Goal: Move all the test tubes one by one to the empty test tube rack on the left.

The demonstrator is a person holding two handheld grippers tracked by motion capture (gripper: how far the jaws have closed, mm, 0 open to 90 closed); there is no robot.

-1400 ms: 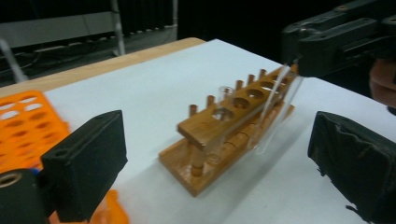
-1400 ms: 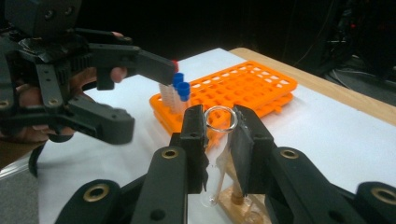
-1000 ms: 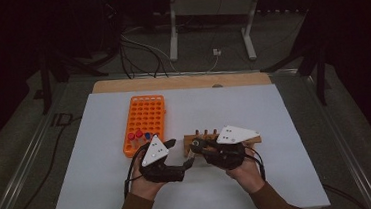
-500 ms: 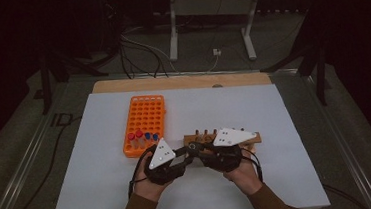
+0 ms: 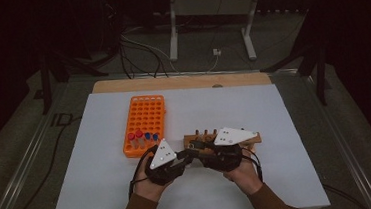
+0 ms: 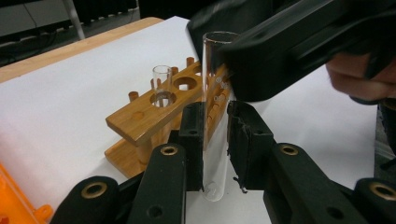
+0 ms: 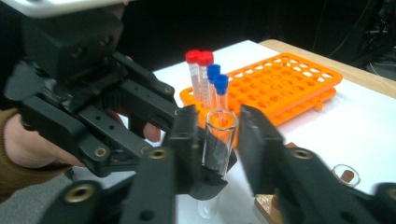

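Handover of a glass tube between two claws

Tube (image 6: 215, 116) stands upright between the hands, near the front middle of the white tabletop (image 5: 299, 110), just left of the wooden rack (image 5: 226, 144). To do the handover well, I judge the taking hand should keep firm and still, low on the glass, while the giving hand lets go fully and backs off straight, so the rim is not knocked or tipped.

In the left claw view, the left claw (image 6: 215, 135) is clamped on the lower part of the tube, pads pressing the glass on both sides. The right claw (image 7: 217, 140) has just been opening; in the right claw view its jaws stand a little apart either side of the tube's upper end, which sits between them, seemingly no longer pinched.

Far left sits an orange rack (image 5: 145, 122) with red- and blue-capped tubes (image 7: 205, 79)
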